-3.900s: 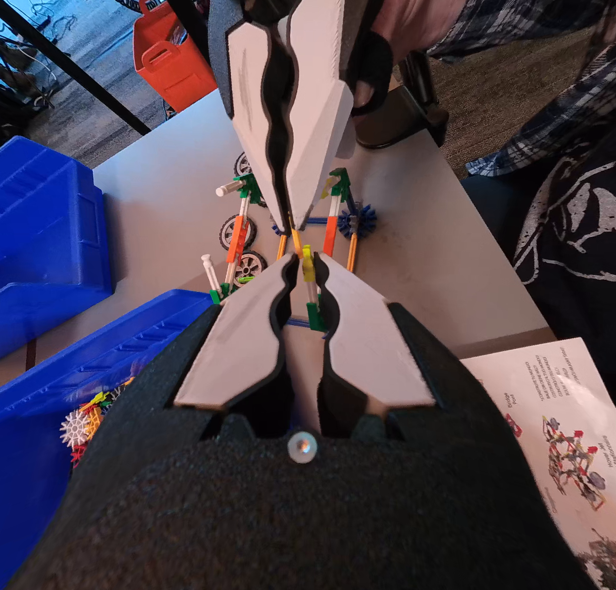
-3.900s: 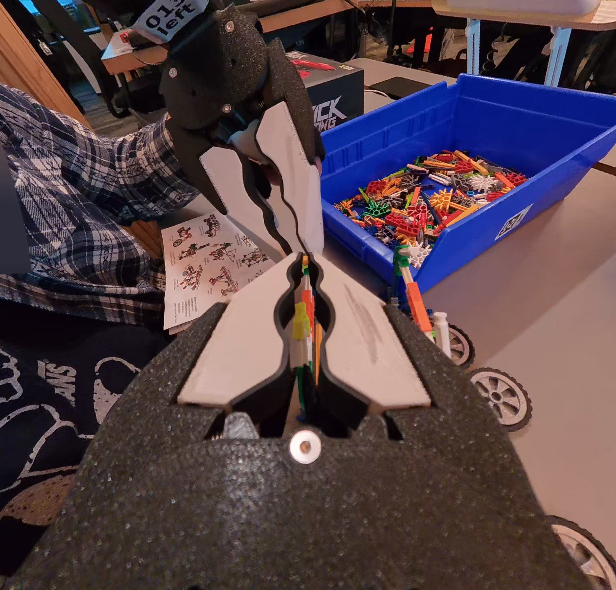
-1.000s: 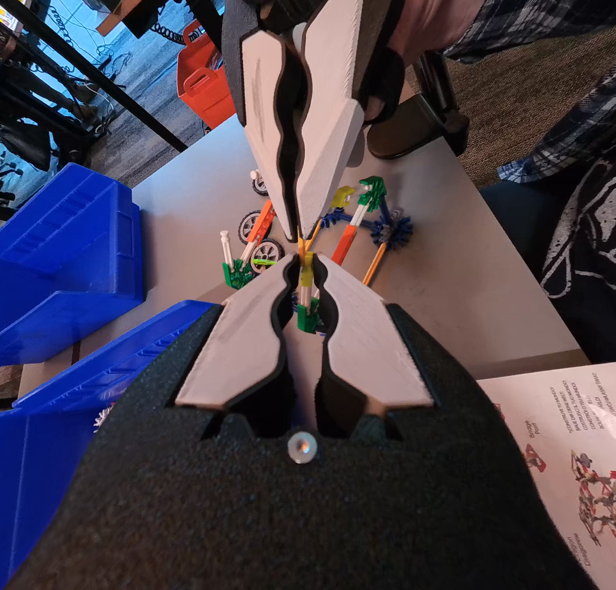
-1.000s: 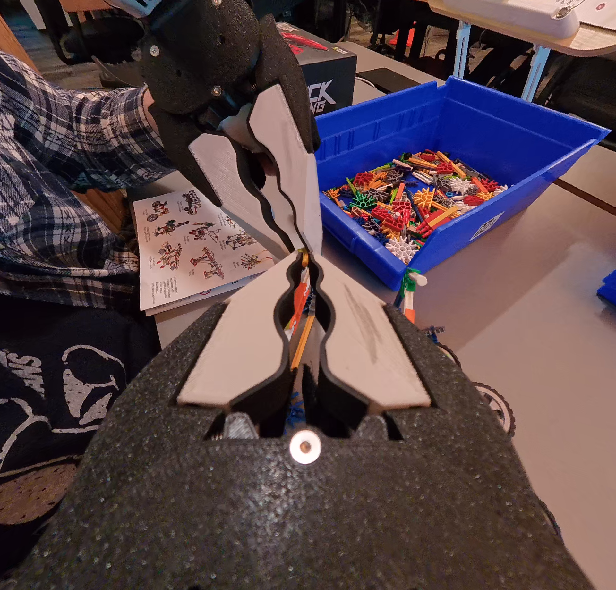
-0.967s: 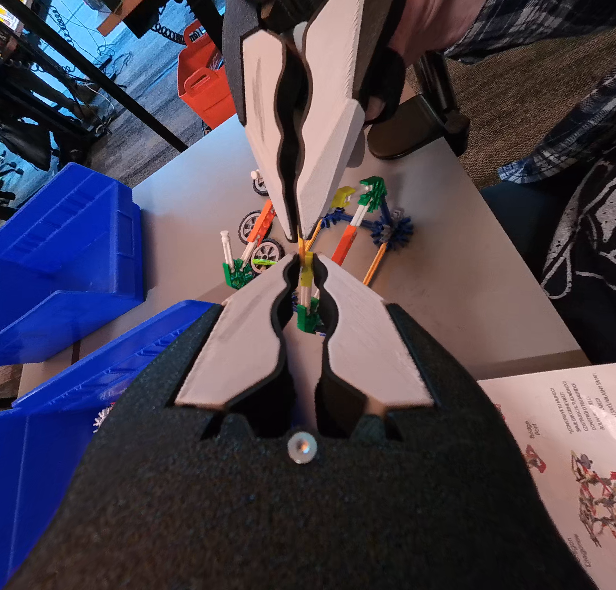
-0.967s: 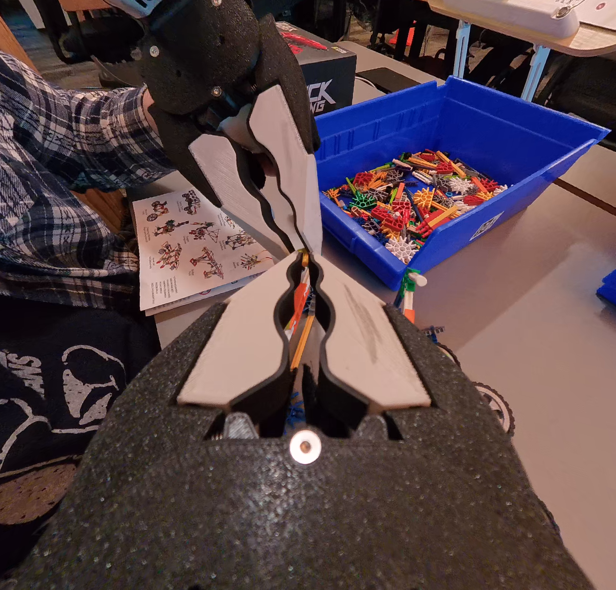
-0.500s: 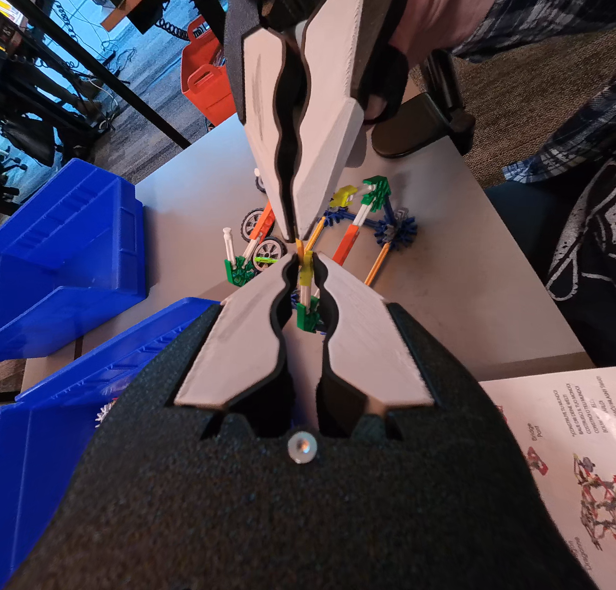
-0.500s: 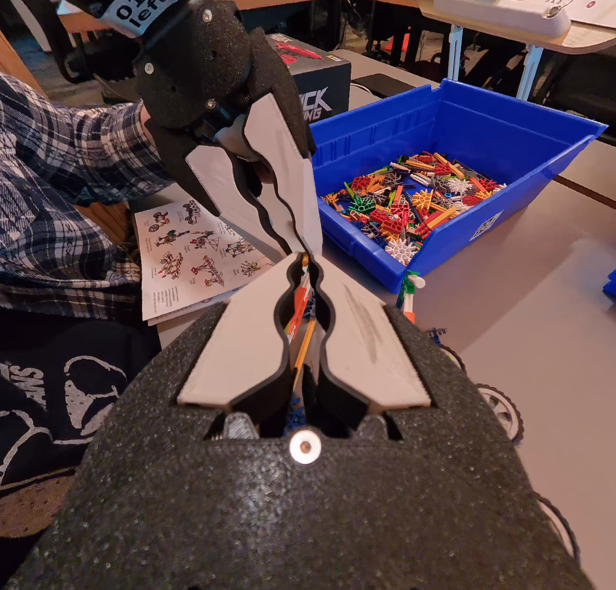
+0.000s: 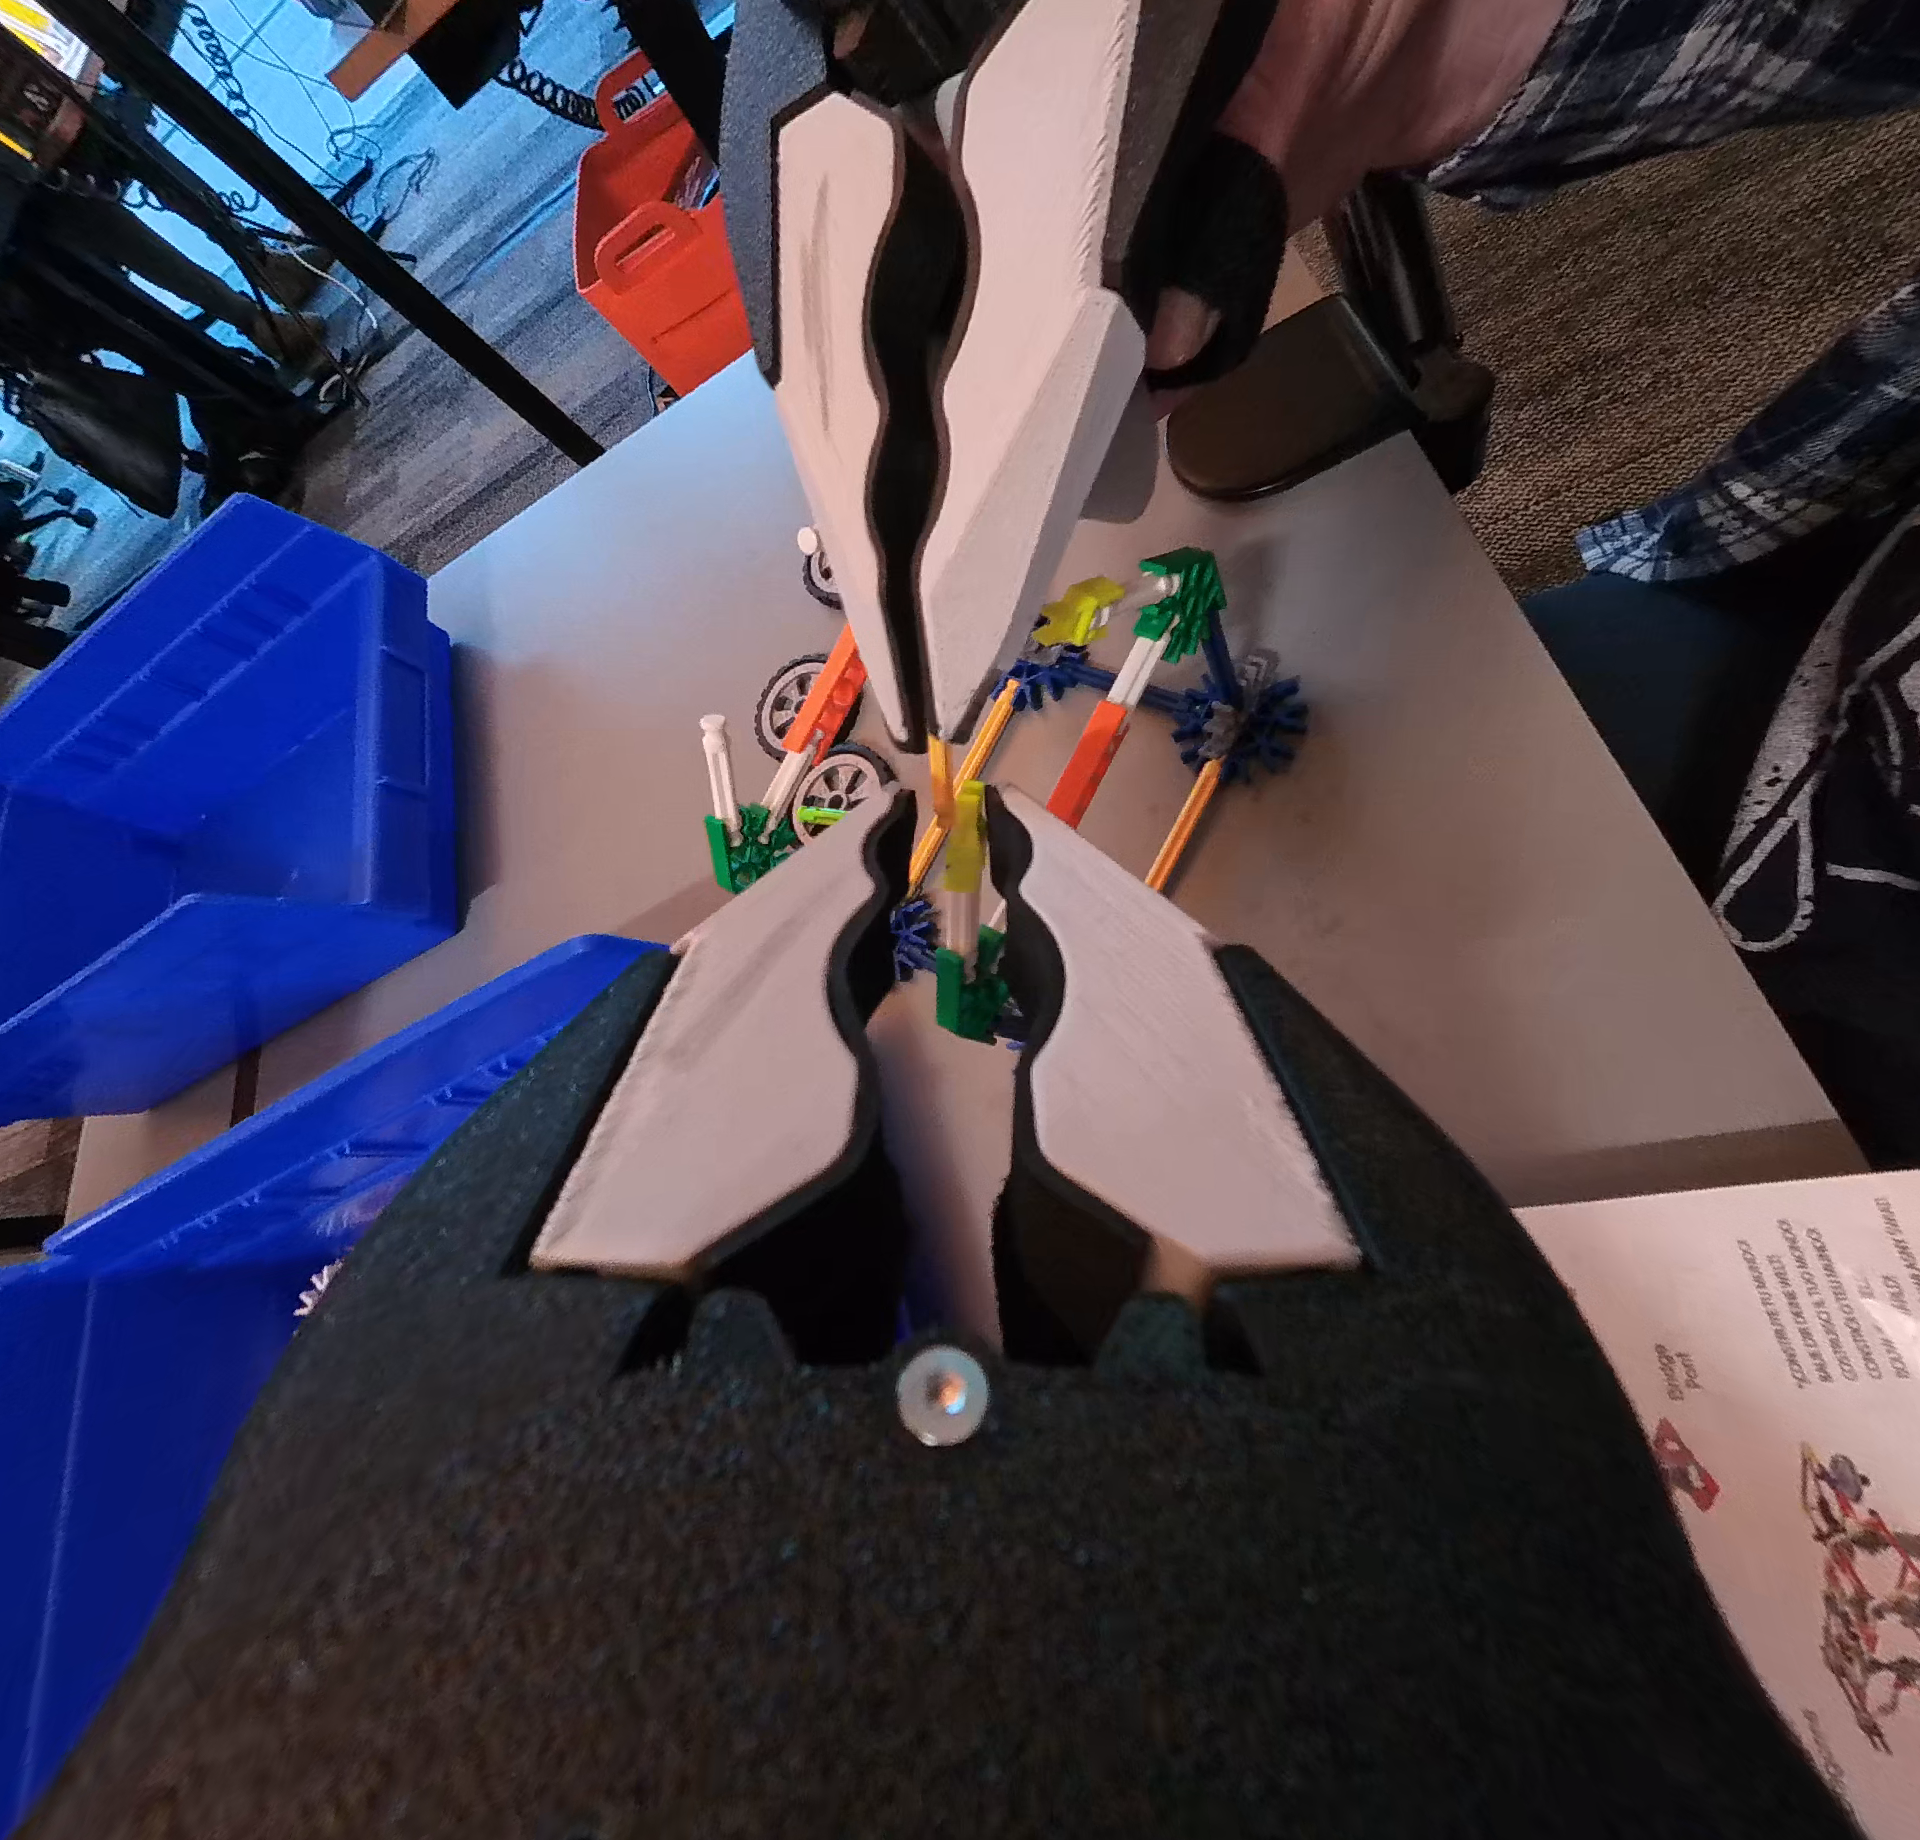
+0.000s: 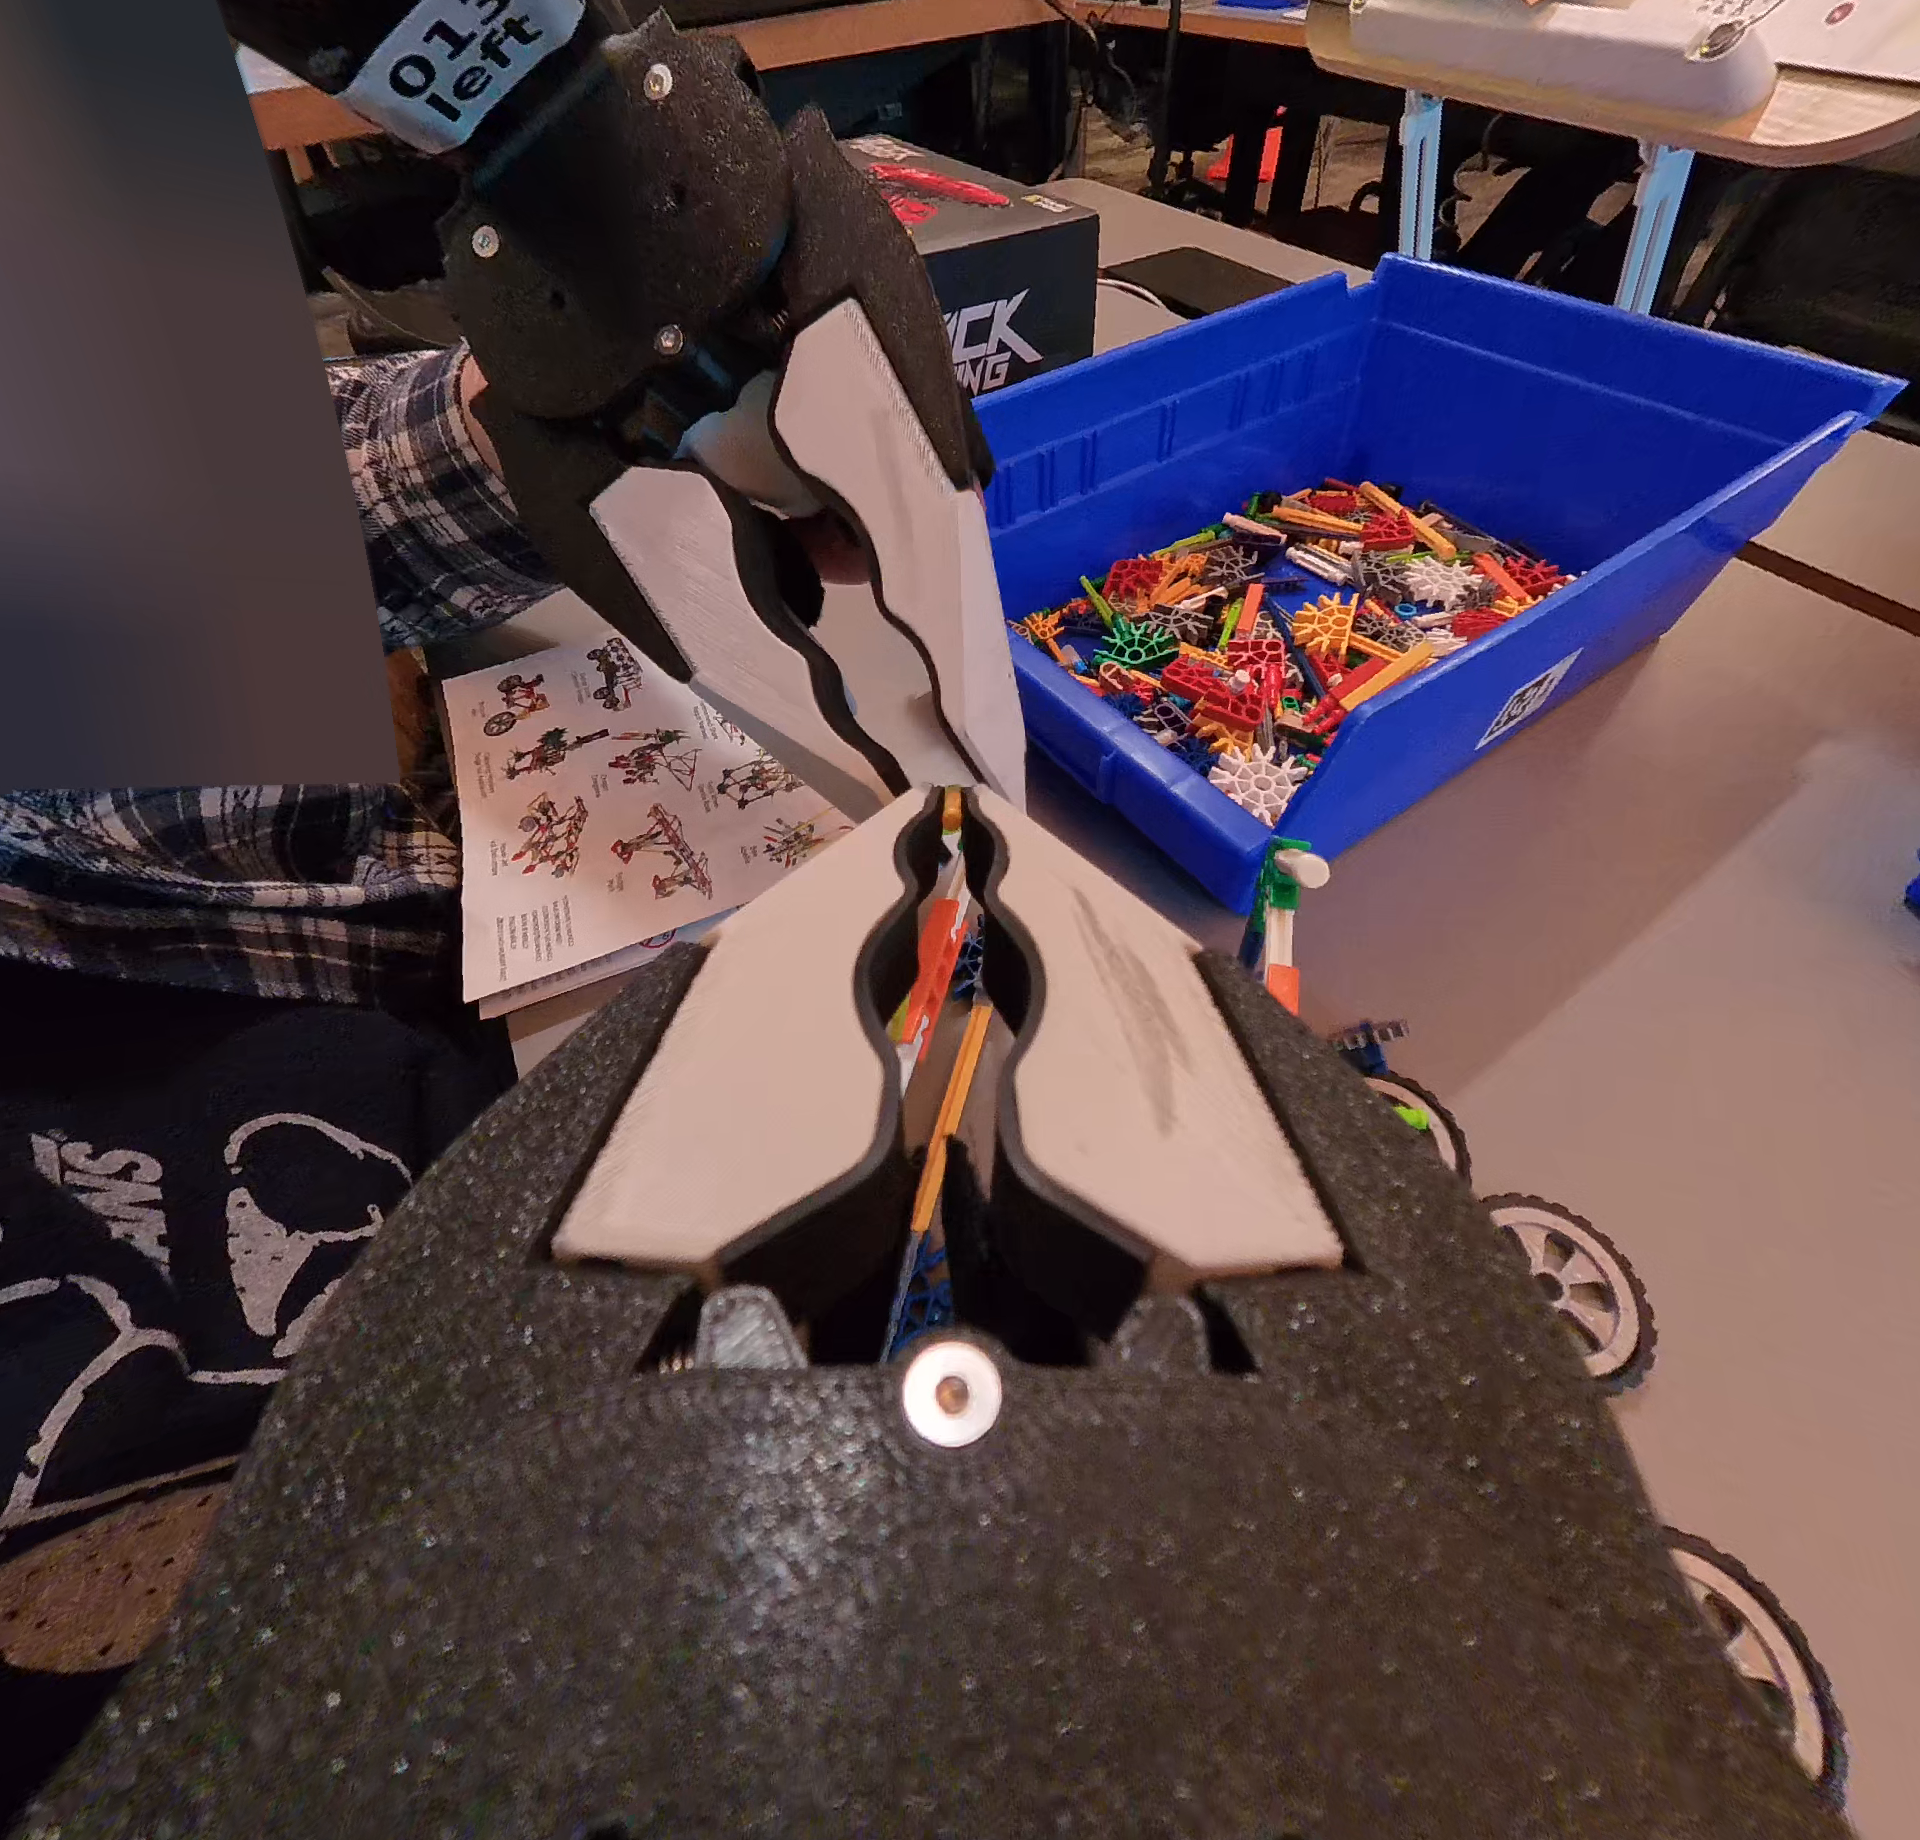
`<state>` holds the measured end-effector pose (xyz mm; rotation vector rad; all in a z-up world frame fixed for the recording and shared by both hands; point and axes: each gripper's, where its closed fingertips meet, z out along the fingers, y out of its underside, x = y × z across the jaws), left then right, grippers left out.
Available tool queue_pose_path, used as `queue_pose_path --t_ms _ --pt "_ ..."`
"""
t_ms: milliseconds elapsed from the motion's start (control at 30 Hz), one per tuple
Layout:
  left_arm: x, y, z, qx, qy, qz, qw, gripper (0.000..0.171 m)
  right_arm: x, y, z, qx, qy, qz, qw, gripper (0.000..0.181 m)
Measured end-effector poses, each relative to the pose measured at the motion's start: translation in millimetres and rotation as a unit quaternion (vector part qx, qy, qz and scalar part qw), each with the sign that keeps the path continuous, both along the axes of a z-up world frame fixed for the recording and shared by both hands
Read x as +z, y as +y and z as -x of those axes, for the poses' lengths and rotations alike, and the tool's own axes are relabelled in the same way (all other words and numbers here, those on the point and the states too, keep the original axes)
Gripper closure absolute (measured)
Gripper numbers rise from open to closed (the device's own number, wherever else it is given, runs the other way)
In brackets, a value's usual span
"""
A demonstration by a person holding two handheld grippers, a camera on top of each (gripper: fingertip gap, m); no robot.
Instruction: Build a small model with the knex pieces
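The left gripper [image 9: 948, 808] was seen with its jaws drawn narrow and closed about a small yellow plastic connector [image 9: 964, 840] seated on a short white rod, itself part of a toy model of coloured plastic rods and toothed connectors [image 9: 1122, 710]. The right gripper [image 10: 951, 803] was met tip to tip with the left from the opposite side, and its jaws were pinched down to a slit on a thin orange plastic rod [image 9: 940, 788] of the same model, just beside the yellow connector. The model was thus held between the two grippers above the pale grey table [image 9: 1351, 907], while its grey-spoked wheels [image 9: 836, 782] were seen low, near the tabletop; whether they touched it could not be told. Both holds were taken at the very fingertips, so each was judged slight: a steady squeeze and a straight line between the two grippers were judged to be what such slender parts ask, since a sideways twist could bend the rod or let the connector slip. A blue plastic bin filled with loose coloured pieces [image 10: 1558, 419] was seen close behind the left gripper, and a printed sheet with pictures of models [image 10: 582, 803] lay at the table's edge.
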<state>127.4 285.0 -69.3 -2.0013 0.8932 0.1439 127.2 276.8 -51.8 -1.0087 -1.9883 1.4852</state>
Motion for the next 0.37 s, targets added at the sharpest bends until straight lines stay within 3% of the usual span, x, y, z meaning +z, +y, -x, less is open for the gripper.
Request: queue_pose_path --t_ms 367 --pt "6.9 -4.2 -2.5 -0.009 -0.009 -0.012 1.000 0.157 -0.9 -2.6 -1.1 0.005 0.000 0.002 1.000 0.179"
